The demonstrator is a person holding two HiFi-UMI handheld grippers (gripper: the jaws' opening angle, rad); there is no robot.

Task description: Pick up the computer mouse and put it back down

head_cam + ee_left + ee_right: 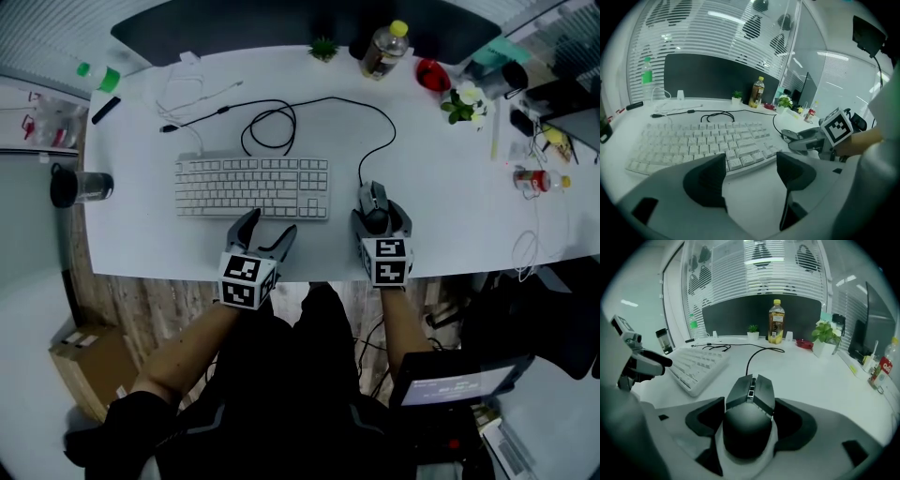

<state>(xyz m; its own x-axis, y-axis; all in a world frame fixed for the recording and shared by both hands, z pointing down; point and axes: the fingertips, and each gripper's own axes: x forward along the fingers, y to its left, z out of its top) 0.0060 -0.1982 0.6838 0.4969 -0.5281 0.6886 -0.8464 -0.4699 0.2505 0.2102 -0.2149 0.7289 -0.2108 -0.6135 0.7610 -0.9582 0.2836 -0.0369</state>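
Observation:
The black computer mouse (pixel 373 199) (pixel 750 404) lies on the white desk (pixel 450 187), just right of the keyboard, its cable running away toward the back. My right gripper (pixel 378 210) (pixel 751 417) straddles it from behind, and both dark pads lie against the mouse's sides. The mouse rests on the desk. My left gripper (pixel 270 225) (pixel 750 173) hovers low over the desk's front edge, just in front of the keyboard, open and with nothing between its jaws. From the left gripper view, the right gripper (pixel 811 140) shows at the right.
A white keyboard (pixel 253 186) (pixel 693 140) sits left of the mouse. At the back stand a drink bottle (pixel 384 49) (pixel 776 326), a small plant (pixel 323 47) and a flower pot (pixel 464 103). Loose cables (pixel 272 122) lie behind the keyboard. A cup (pixel 80 186) stands at the left edge.

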